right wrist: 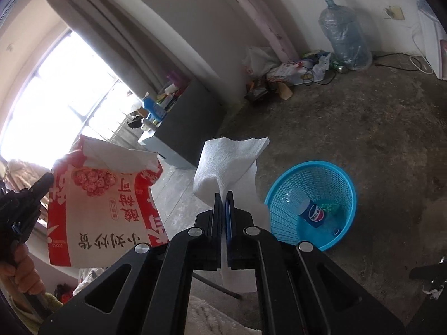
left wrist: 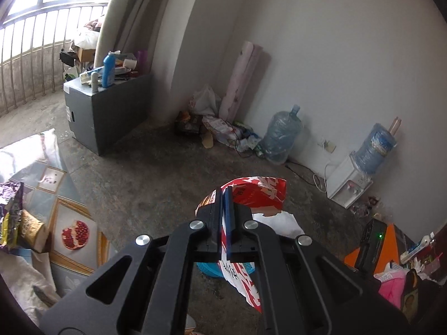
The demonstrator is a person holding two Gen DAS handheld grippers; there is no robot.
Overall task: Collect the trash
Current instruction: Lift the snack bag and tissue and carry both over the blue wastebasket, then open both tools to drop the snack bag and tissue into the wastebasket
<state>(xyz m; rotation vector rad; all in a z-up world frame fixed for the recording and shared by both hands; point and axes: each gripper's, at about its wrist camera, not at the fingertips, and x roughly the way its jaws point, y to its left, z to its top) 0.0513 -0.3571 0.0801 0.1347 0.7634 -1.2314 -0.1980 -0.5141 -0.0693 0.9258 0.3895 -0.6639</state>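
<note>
My left gripper is shut on a red and white snack bag, held in the air above the floor; the bag also shows in the right wrist view. My right gripper is shut on a white paper towel, held up to the left of a blue mesh trash basket. The basket stands on the concrete floor and holds a Pepsi bottle. In the left wrist view a bit of the basket shows under the gripper.
A table with a patterned cloth and snack wrappers is at left. A grey cabinet, a litter pile, a water jug and a water dispenser line the walls. An orange box is at right.
</note>
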